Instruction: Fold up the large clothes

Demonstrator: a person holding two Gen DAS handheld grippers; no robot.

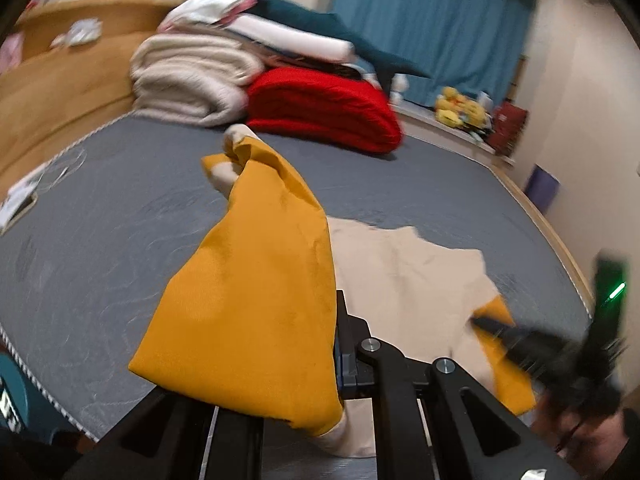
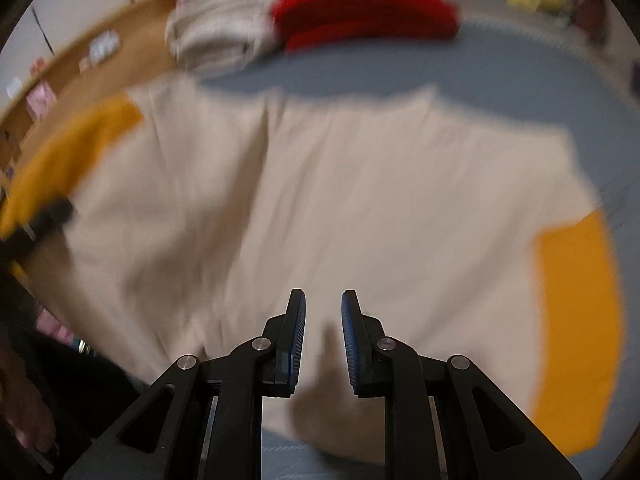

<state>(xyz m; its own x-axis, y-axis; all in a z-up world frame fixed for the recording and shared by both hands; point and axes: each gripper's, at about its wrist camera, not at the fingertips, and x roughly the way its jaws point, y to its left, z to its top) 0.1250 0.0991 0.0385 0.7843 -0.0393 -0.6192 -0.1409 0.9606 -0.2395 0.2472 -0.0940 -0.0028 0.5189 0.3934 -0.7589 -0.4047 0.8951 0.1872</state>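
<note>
You are working over a grey mattress [image 1: 120,216] with a wooden headboard [image 1: 60,64] along its far left and a blue curtain [image 1: 432,28] behind it. At the head end lies one heap of folded laundry: a cream blanket [image 1: 188,80], a red blanket [image 1: 324,108], and a teal piece [image 1: 320,20] on top. The garment [image 2: 320,200], cream with two mustard sleeves, lies spread on the mattress before you.

Your left gripper [image 1: 338,344] is clamped on one mustard sleeve [image 1: 256,288], which is raised off the bed; only its right finger shows, the cloth hiding the other. Your right gripper [image 2: 323,336] hangs over the garment's near hem with a narrow gap between its pads; nothing visibly pinched.

Only the left view shows the yellow toys [image 1: 460,108] on the sill; only the right view shows the second sleeve [image 2: 576,320] flat
</note>
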